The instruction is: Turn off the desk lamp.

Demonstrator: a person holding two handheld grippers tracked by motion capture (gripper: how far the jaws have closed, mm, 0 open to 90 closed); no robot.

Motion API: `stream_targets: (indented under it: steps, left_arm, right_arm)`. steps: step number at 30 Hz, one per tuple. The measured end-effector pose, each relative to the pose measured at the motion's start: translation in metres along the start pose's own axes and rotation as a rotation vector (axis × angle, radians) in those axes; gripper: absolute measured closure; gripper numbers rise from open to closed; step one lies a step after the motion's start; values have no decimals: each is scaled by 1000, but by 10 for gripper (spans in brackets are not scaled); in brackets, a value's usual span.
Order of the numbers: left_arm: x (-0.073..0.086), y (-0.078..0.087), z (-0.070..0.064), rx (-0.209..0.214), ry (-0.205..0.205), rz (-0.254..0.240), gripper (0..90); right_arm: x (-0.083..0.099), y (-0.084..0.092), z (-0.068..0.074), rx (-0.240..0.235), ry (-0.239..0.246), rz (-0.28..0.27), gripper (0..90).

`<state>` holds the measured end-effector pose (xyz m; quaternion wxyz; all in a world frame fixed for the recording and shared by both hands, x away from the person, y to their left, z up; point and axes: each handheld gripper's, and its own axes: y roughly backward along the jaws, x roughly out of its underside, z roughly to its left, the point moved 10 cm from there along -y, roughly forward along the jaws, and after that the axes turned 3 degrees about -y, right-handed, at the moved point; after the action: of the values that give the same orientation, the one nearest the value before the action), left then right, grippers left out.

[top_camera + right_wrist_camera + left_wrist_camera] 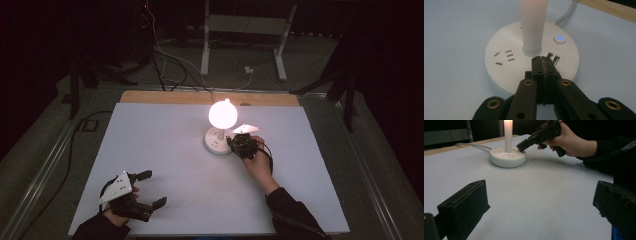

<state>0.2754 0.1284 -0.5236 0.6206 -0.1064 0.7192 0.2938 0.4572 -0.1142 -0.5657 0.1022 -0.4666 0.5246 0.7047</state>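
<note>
A lit lamp with a glowing round bulb (223,114) stands on a round white socket base (216,141) near the middle of the white table. Its white stem (532,25) rises from the base (506,75), beside a button lit blue (559,38) and two USB slots (552,57). My right gripper (542,62) is shut with nothing in it, its tips just above the base's near edge (233,143). My left gripper (151,188) rests open at the table's front left, its jaws (541,202) spread wide over bare table.
The lamp's cable (471,145) runs to the far wooden edge (165,97) of the table. A white metal frame (242,30) and loose cables lie on the dark floor beyond. A person's sleeve (292,212) comes in at the front right.
</note>
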Motion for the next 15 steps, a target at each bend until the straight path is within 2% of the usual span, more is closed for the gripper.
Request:
stream_targets:
  steps: [15]
  left_arm:
    - [0,-1,0,0,1,1,5]
  right_arm:
    - [1,0,-1,6,-9,-9,900]
